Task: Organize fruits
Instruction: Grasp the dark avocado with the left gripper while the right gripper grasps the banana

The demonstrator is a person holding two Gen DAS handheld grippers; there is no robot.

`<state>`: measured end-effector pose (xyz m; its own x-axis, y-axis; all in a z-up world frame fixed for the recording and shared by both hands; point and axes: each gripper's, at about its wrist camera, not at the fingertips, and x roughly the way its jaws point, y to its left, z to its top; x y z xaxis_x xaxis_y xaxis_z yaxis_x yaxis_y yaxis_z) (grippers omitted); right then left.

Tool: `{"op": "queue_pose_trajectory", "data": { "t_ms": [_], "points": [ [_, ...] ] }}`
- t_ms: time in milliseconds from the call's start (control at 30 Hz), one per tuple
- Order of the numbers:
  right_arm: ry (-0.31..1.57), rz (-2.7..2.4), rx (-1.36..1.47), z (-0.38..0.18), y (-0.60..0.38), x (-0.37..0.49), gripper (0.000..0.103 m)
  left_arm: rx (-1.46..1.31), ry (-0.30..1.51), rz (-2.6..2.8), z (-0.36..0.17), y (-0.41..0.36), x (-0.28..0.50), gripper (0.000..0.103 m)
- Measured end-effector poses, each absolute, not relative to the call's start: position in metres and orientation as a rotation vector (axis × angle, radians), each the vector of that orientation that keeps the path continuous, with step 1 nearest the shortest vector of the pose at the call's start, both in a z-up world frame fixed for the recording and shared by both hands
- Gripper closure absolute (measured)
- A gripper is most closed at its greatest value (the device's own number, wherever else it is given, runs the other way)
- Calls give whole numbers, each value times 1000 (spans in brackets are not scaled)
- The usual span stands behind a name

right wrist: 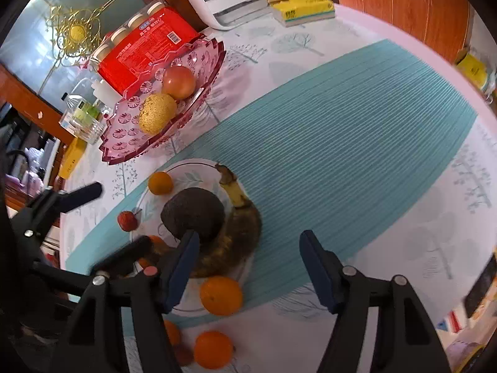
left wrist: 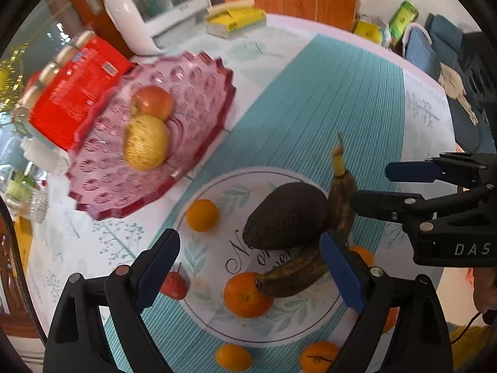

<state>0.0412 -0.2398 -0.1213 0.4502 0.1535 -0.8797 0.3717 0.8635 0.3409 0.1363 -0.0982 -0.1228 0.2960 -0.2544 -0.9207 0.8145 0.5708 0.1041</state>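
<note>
While both grippers hover low over the table, look first to the far left: a pink glass fruit dish (left wrist: 198, 71) holds a red apple (left wrist: 152, 102) and a yellowish one (left wrist: 146, 143), touching each other. Behind it sits a red shrink-wrapped pack of jars (left wrist: 77, 87), pressed right up against the dish's rim. Moving right, a leaf-printed round mat (left wrist: 214, 248) on the teal striped runner (left wrist: 326, 93) carries a dark avocado (left wrist: 285, 216), leaning on a badly browned banana (left wrist: 341, 205) that curls around it. An orange (left wrist: 202, 215) sits at the mat's far edge and another orange (left wrist: 247, 293) touches the banana's tip. A strawberry (left wrist: 174, 285) lies just off the mat, more oranges near its front edge. Left gripper (left wrist: 248, 267), fingers spread wide, empty, straddling that avocado-and-banana heap. Right gripper (right wrist: 248, 264), likewise spread and empty, one finger (right wrist: 183, 267) right by the avocado.
</note>
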Motion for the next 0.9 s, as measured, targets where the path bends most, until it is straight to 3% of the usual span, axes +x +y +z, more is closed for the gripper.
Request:
{"op": "queue_pose_trajectory", "data": {
  "t_ms": [267,467,533,600,767,833,867,900],
  "points": [
    [1152,-82,605,-153,-240,55,48,634,1128,-897,-146,-107,153,18],
    [1127,-23,703,-165,-252,55,49,663,1167,-922,-164,-113,159,18],
    [1113,6,743,-168,-257,56,56,662,1177,-920,-167,-114,162,18],
    [1108,26,750,-168,-257,58,73,642,1191,-918,-169,-114,166,18],
    [1152,11,659,-163,-251,63,74,586,1225,-922,-171,-118,173,18],
    [1164,-1,611,-158,-247,64,80,575,1224,-916,-171,-122,176,18],
    [1165,-11,579,-154,-246,66,98,568,1229,-914,-172,-123,178,19],
    [1172,-21,554,-152,-245,66,102,557,1242,-911,-173,-126,180,19]
  ]
}}
